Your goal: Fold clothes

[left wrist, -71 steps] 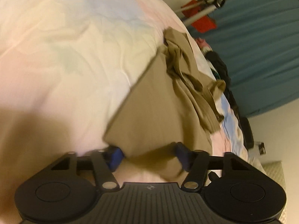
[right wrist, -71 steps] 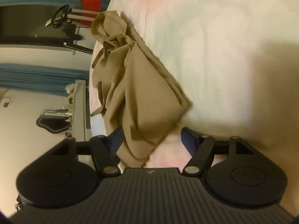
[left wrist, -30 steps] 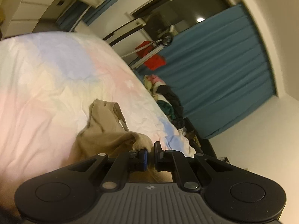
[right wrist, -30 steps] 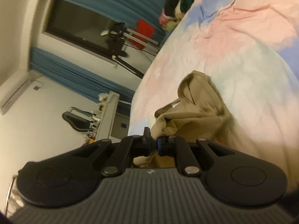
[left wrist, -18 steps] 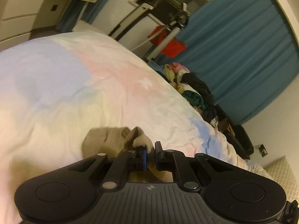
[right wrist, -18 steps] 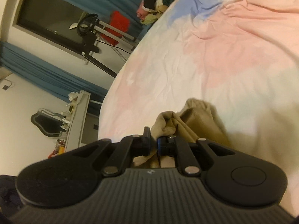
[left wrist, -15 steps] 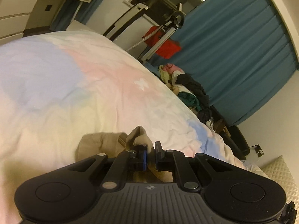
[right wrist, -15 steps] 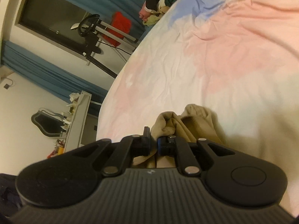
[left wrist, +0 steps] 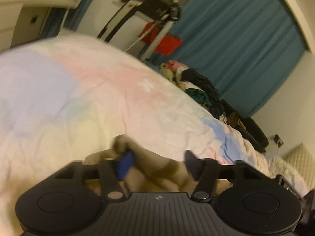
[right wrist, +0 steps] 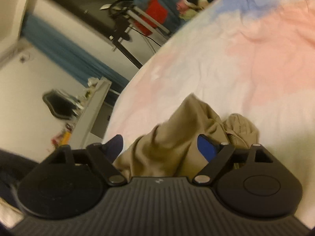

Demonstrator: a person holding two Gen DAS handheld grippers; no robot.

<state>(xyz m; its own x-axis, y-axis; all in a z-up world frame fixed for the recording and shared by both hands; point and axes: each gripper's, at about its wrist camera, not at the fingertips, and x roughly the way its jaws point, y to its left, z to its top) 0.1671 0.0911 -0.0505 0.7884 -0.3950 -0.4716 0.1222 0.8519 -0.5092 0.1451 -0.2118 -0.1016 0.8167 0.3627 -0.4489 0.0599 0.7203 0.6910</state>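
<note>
Lying bunched between both spread hand-held grippers (left, right), khaki garment on bedspread.

On the pastel bedspread we count one tan garment, lying bunched between two grippers, the left gripper and the right gripper, each with two blue-padded fingers spread apart. Beyond the bed we count one heap of mixed clothes, too tangled for us to number piece by piece, one red cloth hanging on one metal stand, and one white shelf unit. We make out teal curtains behind, though how many panels we cannot tell.
</note>
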